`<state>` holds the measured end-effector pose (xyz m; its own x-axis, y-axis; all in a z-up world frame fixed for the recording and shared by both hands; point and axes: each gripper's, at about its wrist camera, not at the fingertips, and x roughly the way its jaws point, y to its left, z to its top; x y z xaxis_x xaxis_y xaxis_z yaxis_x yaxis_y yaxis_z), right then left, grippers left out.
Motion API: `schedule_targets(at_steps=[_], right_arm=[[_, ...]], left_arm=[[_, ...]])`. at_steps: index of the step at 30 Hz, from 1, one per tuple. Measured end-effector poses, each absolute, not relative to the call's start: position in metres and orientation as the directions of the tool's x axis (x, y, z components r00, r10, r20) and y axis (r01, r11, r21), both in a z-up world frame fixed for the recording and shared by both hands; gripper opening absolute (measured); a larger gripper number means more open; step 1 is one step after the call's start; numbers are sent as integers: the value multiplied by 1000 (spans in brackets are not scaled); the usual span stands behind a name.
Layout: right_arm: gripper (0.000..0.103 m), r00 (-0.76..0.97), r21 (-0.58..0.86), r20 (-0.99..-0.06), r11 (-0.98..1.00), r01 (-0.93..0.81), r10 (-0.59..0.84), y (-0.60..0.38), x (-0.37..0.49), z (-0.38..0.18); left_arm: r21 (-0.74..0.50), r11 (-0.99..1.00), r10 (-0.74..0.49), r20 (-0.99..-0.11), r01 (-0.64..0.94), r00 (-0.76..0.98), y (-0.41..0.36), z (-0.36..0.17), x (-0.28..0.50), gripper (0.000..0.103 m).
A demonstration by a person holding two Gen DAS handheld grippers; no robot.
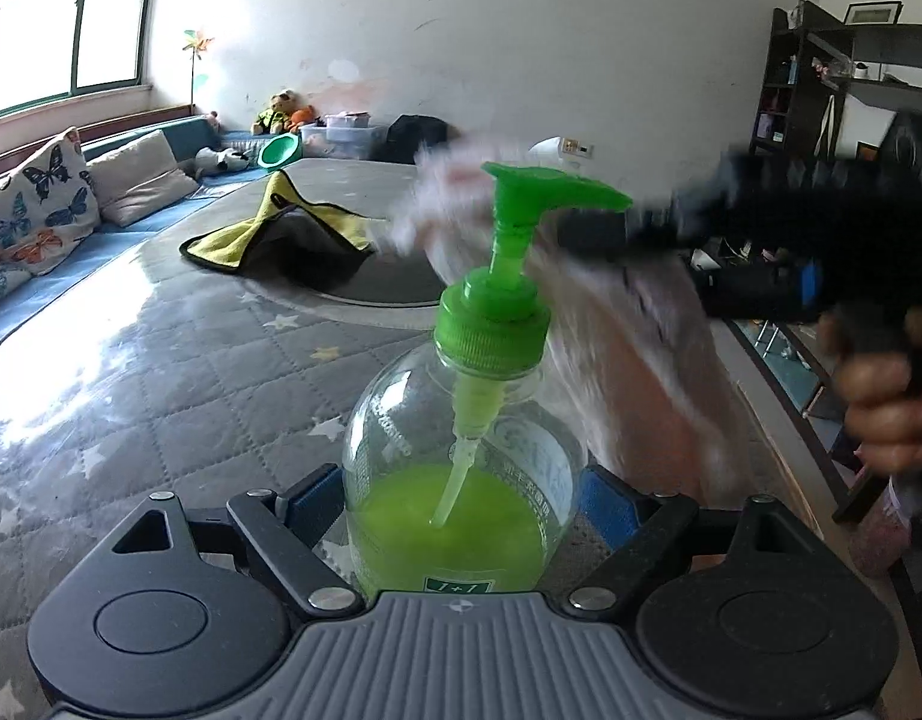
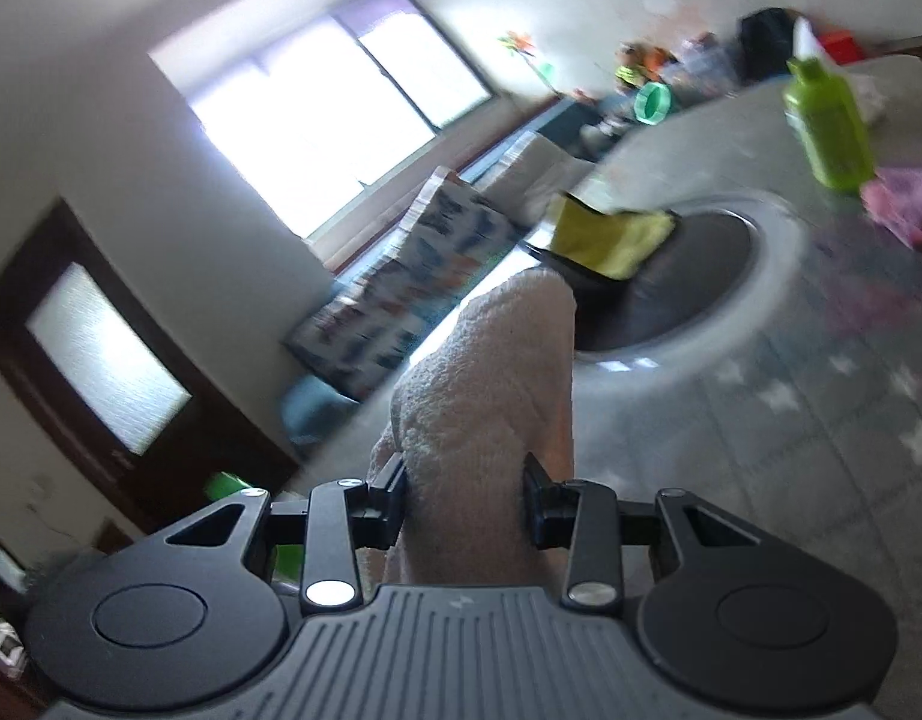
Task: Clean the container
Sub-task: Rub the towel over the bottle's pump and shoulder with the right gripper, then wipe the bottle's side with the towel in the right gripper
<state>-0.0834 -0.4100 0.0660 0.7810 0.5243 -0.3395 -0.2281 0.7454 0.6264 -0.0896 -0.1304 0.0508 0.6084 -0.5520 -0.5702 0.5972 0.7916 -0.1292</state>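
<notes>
1. Living room w/ bright window (image 1: 71, 24), sofa cushions (image 1: 35, 204) at the left edge; work surface is a desk (image 1: 161, 360) under a grey star-quilted cover.
2. Task thing: pump bottle (image 1: 467, 480), clear, part full of green liquid, upright, close in front of the left cam.
3. Left hand-held gripper (image 1: 461, 510): jaws clamped on the bottle's lower body, one pad each side.
4. Right hand-held gripper (image 2: 464, 507): pinched tight on a white towel (image 2: 491, 372) that sticks out ahead of it. In the left view it's blurred, just behind the green pump head (image 1: 551, 192).
5. Step in hand, my read: wiping neck/pump. Do it well: keep left grip firm & bottle upright so nothing pumps out; drag towel round the collar, light pressure, don't push the nozzle down.
6. Room: desk edge runs close on the right side w/ a drop beyond; yellow cloth (image 1: 281, 234) & dark round inset (image 2: 689, 282) sit well behind. Open desk lies left of the bottle.
</notes>
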Motion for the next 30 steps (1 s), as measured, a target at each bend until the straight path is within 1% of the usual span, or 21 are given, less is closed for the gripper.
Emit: schedule_targets(at_steps=[2,4,11,18,22,30], right_arm=[[37,757,656,-312,706,-266,574,-407,-79,71],[37,727,678,-309,678,-284,613,-401,-72,67],[37,718,712,-340,665,-225,607,-401,-57,39],[37,713,668,-431,727,-159,553,-404,-55,19],[38,695,574,-527,808,-133,489,-395,-59,8],[38,709,517,-542,844,-142,451,-389,-66,10]], left_arm=[[-132,790,-556,-566,599,609,-130,50,-89,88],[-135,789,-559,-563,600,608,-129,49,-89,88],[-138,788,-563,-555,599,612,-130,46,-90,88],[-134,794,-556,-557,593,618,-132,45,-89,88],[-144,802,-548,-564,580,618,-132,45,-88,89],[-153,855,-483,-585,496,651,-132,49,-97,89]])
